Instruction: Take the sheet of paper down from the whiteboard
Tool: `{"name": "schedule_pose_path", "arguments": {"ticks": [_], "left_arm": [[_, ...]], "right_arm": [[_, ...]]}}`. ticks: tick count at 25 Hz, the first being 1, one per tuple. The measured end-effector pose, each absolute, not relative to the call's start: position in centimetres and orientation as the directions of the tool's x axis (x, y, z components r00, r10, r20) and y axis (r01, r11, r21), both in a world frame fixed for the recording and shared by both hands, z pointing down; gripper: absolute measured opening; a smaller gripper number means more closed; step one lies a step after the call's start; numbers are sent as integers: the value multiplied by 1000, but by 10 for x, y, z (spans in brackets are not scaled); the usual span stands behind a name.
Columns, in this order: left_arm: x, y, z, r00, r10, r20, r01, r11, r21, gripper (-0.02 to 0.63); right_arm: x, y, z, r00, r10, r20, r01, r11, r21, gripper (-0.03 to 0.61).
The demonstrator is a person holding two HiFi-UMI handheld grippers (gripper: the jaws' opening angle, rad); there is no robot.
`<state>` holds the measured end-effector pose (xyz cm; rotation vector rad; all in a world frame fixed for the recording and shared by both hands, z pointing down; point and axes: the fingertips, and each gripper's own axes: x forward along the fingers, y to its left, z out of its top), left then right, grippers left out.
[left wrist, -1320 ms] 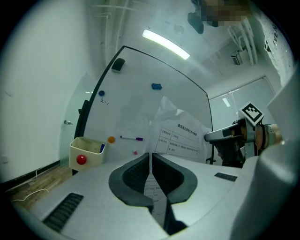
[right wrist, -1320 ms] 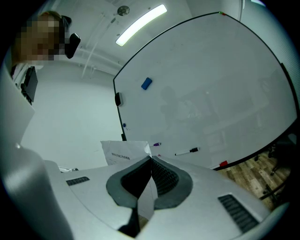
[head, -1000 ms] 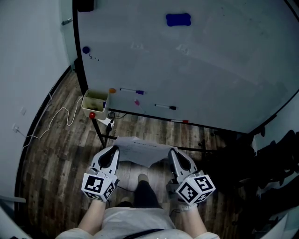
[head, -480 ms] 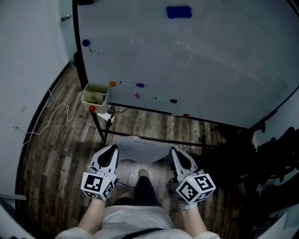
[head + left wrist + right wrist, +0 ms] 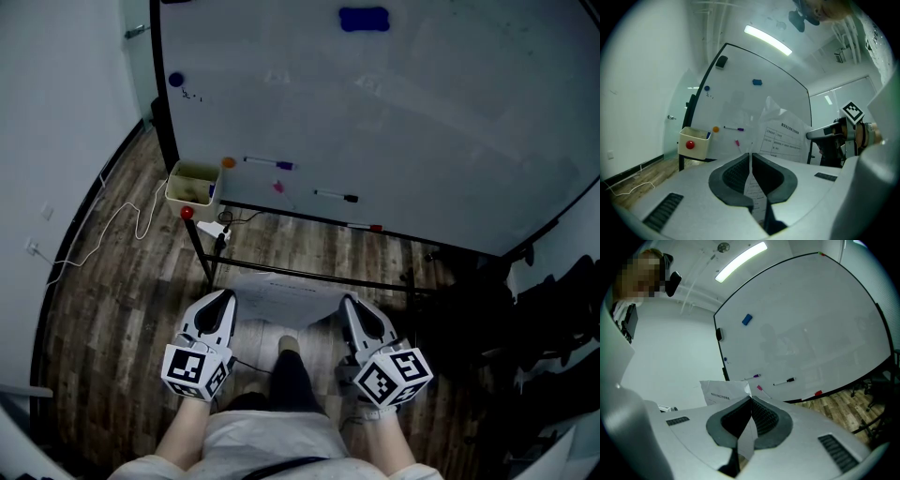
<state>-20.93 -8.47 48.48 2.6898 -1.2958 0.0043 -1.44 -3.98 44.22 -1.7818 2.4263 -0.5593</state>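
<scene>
Left gripper (image 5: 228,299), right gripper (image 5: 345,302): jaws clamped

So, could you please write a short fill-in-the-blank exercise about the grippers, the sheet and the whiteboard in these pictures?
1. The printed sheet pinched by the left gripper and the right gripper is made of ____.
2. The eraser near the top of the whiteboard is ____.
3. In the head view, the cream box sits at the whiteboard's lower ____ corner.
4. The round magnet on that box is ____.
Missing words: paper, blue, left, red.
</scene>
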Motion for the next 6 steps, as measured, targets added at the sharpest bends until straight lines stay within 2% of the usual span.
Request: {"name": "schedule_pose_path", "arguments": {"ticks": [6], "left_arm": [[-209,-85,487,627,-775,80,-778,-615,129,31]], "right_arm": [[-14,-41,443,-327,-933,150,-905,264,-334,18]]}}
